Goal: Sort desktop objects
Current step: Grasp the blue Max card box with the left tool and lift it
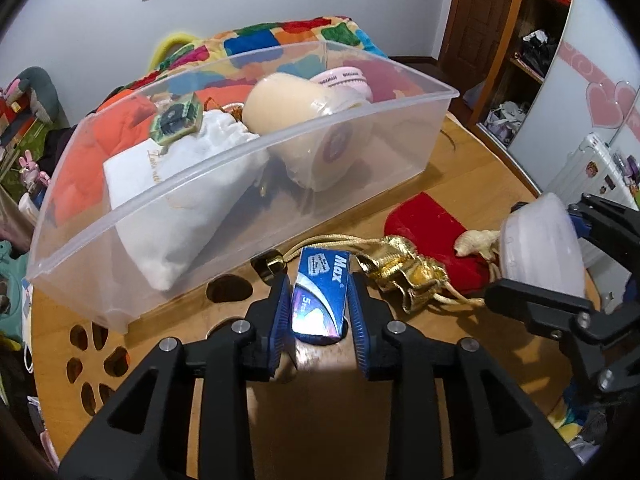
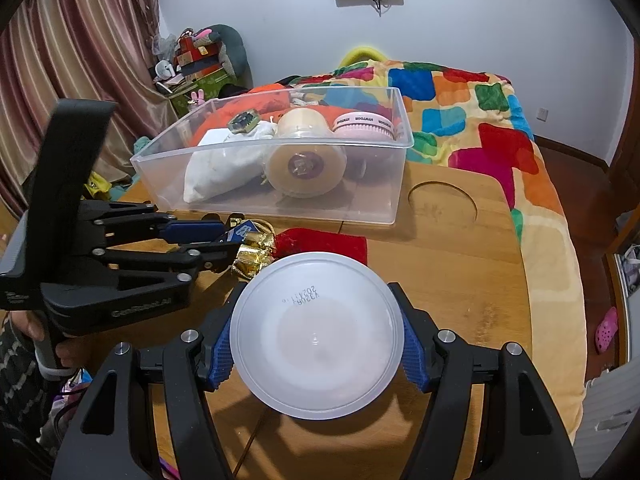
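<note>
- Left gripper [image 1: 319, 307]: blue pads pinching a small blue "Max" box [image 1: 321, 290], low centre of the left wrist view, long axis pointing away from the camera toward the bin.
- Right gripper [image 2: 316, 346]: pads pressed against both sides of a white round tub [image 2: 315, 334], flat printed face turned to the camera, low centre of the right wrist view.
- Clear plastic bin [image 1: 224, 160]: directly ahead of both grippers, upper middle of each frame, long side lying across the view; already holding a white cloth pouch [image 1: 176, 208], a cream tape roll [image 1: 308, 128], a pink round case [image 2: 362, 126] and a small green tile [image 1: 176, 122].
- Deciding relation: near wall of the bin just beyond the tip of the blue box, so the left load looks closer to the rim than the tub; likely a lift and forward carry over that wall.
- On the table [image 2: 460, 264] between grippers and bin: gold ornament [image 1: 404, 276] with a cord, and a red velvet pouch [image 1: 432, 224], not yet sorted.
- Shown by the left wrist view only: the box label, the tub seen side-on at right, a small pale figurine [image 1: 478, 240] touching the red pouch.
- Shown by the right wrist view only: the whole bin outline, free space at its right end, the left gripper from the side at left of frame.
- Cannot tell whether either load rests on the table or hangs clear.
</note>
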The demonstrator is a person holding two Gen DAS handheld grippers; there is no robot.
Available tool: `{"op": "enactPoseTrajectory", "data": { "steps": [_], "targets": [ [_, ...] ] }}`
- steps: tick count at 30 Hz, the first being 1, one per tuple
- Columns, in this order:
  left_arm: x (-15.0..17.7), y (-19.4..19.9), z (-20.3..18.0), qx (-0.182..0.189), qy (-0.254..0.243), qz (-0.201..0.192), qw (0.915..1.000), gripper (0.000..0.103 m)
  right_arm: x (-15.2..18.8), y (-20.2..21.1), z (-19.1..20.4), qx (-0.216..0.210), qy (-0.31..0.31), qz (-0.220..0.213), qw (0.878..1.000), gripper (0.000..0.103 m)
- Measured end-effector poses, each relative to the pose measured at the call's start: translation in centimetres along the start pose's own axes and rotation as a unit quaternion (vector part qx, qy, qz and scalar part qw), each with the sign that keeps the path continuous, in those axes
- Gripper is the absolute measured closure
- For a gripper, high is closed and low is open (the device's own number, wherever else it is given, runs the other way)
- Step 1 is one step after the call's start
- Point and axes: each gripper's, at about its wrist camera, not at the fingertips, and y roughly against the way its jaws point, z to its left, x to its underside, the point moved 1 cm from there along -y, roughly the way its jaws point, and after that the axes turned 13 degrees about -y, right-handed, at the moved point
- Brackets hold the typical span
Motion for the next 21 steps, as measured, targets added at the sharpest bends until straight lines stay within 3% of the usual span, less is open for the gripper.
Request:
{"op": "enactPoseTrajectory", "data": {
  "steps": [10,21],
  "targets": [
    [0.4,0.2,-0.7,-0.022,-0.003,-0.014,0.9997,0.076,-0.7,0.2,0.1,-0.005,-0.001,-0.008,1.000,0.040],
    [0.3,4.5,-0.3,-0.038,0.001,-0.069,0.9969,0.076,-2.3,1.3,1.1,0.000,0.010,-0.032,0.999,0.040]
  ]
}}
